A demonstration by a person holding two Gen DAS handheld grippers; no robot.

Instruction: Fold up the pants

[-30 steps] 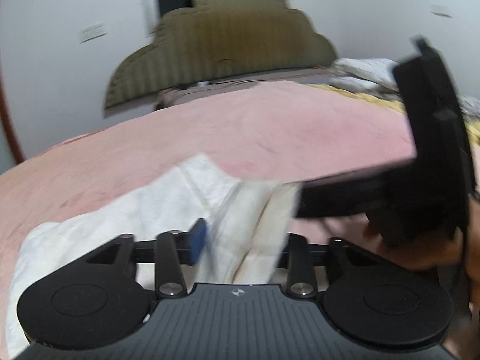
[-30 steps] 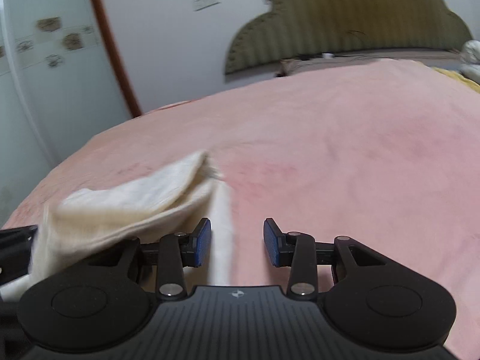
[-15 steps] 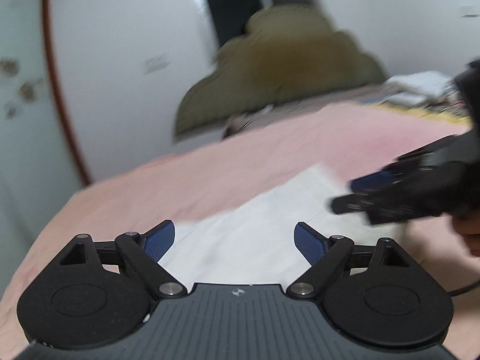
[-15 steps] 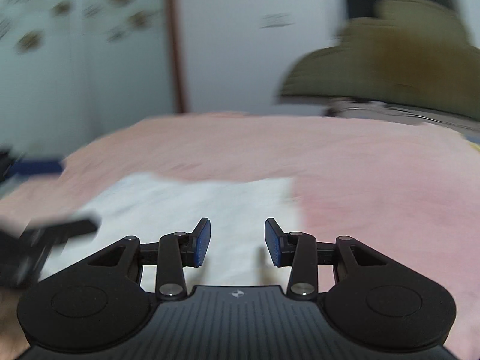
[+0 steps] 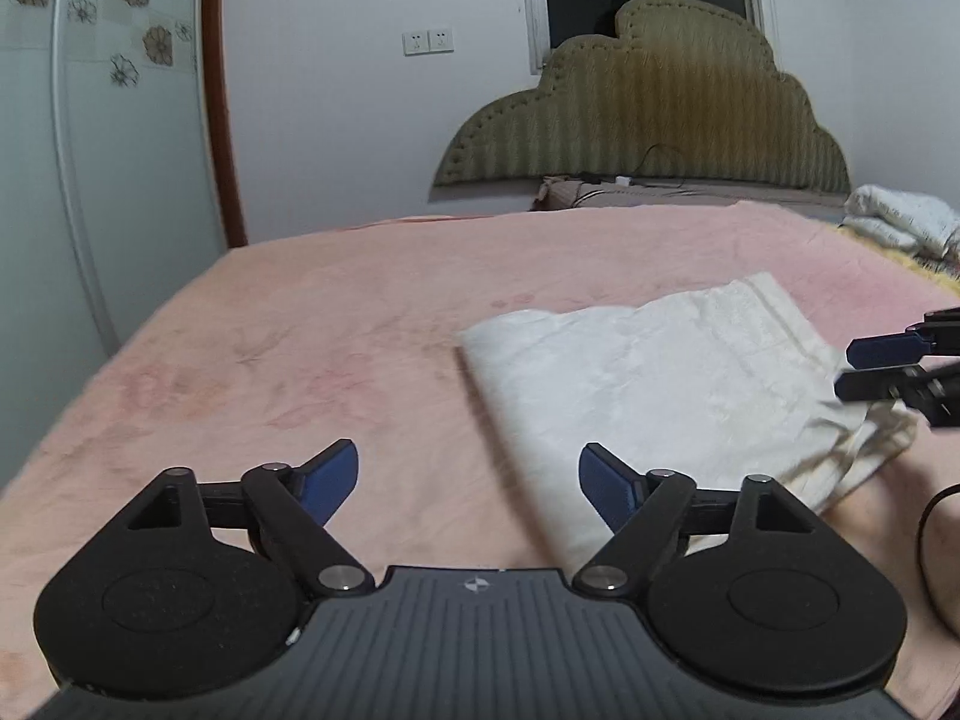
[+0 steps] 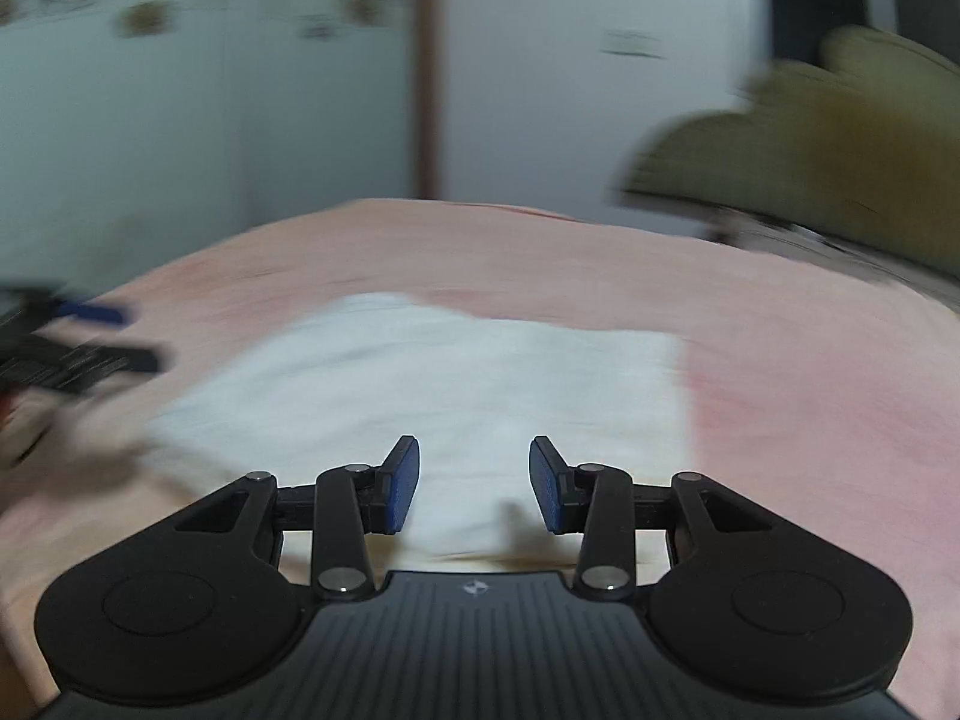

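Both grippers empty, pointing forward and down

The left gripper has its jaws spread wide, now closing slightly, nothing between them. The right gripper holds its blue pads partly apart, gripping nothing.

White pants, folded, flat on bed

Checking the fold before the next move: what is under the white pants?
Under the folded white fabric pants lies the pink bed blanket, visible all around them. Whatever sits beneath or between their layers is covered.
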